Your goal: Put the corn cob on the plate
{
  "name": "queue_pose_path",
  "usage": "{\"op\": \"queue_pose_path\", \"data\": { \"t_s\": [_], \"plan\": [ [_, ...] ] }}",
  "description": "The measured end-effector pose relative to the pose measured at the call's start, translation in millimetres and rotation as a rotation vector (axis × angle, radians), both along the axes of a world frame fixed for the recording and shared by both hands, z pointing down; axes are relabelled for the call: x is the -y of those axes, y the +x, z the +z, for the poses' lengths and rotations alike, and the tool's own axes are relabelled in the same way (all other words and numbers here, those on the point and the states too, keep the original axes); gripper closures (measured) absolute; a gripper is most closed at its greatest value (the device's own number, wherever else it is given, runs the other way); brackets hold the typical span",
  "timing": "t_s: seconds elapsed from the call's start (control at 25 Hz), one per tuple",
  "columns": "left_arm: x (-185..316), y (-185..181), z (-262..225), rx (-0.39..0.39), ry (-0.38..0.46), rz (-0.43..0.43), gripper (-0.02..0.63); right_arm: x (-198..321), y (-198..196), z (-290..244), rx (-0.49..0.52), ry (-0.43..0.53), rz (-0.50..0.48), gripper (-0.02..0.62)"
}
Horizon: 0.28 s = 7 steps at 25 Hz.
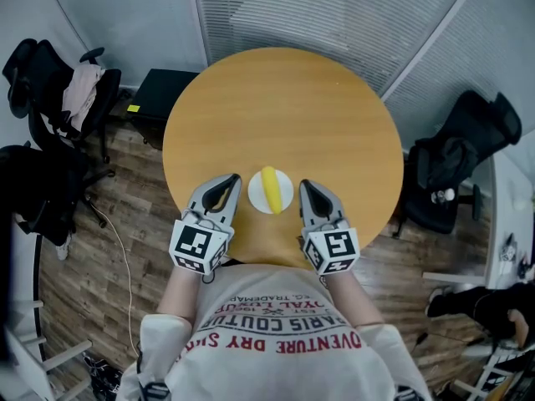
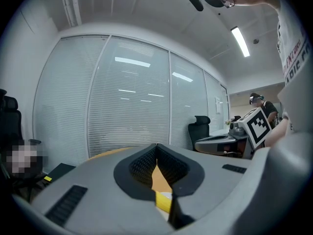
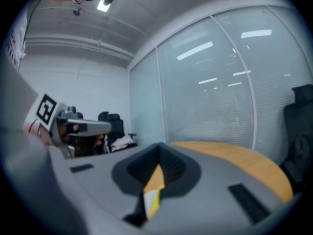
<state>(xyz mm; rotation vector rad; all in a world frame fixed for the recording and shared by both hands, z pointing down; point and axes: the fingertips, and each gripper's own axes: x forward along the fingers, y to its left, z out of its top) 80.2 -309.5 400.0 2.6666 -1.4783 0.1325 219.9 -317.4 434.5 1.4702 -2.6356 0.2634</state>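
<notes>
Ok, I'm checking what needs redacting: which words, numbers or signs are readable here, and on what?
"PARIS COUTU" (cut off): red print on the T-shirt, seen upside down.
"OVENTURE DRY S" (cut off, first letter unsure): same T-shirt.
Smaller shirt lines: too blurred to read.
Left gripper and right gripper cubes: square marker patterns, no letters.
</notes>
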Motion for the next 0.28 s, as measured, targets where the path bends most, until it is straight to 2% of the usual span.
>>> {"op": "queue_pose_path", "data": {
  "t_s": [0.28],
  "plan": [
    [5.9,1.1,3.6,-0.001,-0.005,-0.004,0.571,5.2,1.1,4.7,0.002,-0.007,-0.004,0.566]
  ]
}}
